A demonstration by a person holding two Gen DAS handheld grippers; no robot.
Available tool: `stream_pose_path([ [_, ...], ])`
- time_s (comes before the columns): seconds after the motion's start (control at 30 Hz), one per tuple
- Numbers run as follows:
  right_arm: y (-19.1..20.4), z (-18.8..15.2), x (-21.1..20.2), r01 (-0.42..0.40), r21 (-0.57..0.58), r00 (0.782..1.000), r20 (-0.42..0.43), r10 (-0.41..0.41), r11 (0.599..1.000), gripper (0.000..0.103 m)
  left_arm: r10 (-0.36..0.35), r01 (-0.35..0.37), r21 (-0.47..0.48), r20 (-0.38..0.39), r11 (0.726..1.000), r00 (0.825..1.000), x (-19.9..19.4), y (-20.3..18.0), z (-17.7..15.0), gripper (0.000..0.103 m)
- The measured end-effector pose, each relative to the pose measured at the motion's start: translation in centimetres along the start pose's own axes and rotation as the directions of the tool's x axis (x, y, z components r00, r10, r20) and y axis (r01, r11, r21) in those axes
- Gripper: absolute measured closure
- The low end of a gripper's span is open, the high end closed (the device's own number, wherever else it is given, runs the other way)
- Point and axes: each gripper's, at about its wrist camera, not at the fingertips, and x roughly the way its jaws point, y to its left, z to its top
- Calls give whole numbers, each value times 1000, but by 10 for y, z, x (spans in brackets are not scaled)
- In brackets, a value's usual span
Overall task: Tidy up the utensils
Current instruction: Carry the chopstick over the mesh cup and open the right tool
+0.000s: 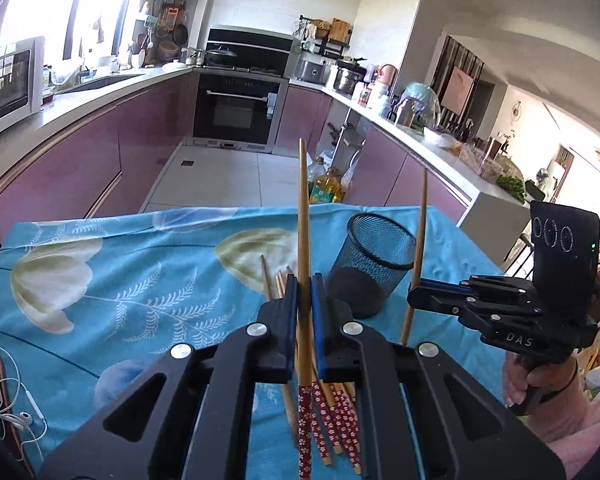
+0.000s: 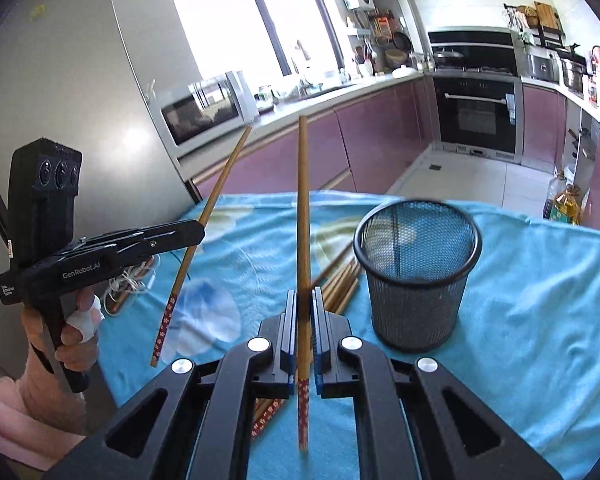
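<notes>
tablecloth [image 2: 540,320], turquoise with pale tulips, covers the table in a kitchen of mauve cabinets [image 1: 80,172], with a black oven [image 1: 236,108] and a white microwave [image 2: 204,108]. "genrobot.ai" is printed on the left gripper [image 2: 201,224]; "das" on the right gripper [image 1: 414,284]. black mesh cup [image 2: 416,272] stands upright on the cloth, nothing visible inside. each gripper is clamped tight on one chopstick, the left chopstick [image 1: 303,220] and the right chopstick [image 2: 302,220], both lifted clear of the cloth. loose chopsticks [image 2: 342,284] lie just beside the cup. white earphones [image 1: 4,400] lie at the cloth's edge.
</notes>
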Motion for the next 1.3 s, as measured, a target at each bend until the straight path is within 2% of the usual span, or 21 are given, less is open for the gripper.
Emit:
stream_pose_path([
  [0.27,-6,33,-29,2,-26,993,114,1,1000,97,-59,59,1,129,998,990,-16,-30,31,96],
  [0.43,-12,53,-46,13,-38,987,158,-7,999,97,-75,77,-2,192,997,979,-4,-50,55,96],
  [0.77,-35,82,-66,60,-36,973,227,-50,998,97,-63,53,39,314,998,947,30,-97,101,95],
  [0.87,-46,88,-66,74,-24,968,240,-66,997,97,-43,30,44,331,999,943,46,-108,110,95],
  [1.07,-65,94,-54,78,7,970,230,-78,997,97,3,-17,40,312,999,950,89,-120,115,95],
  [1.3,-74,83,-21,78,10,993,87,-78,997,97,35,-51,58,245,997,969,125,-121,97,95],
])
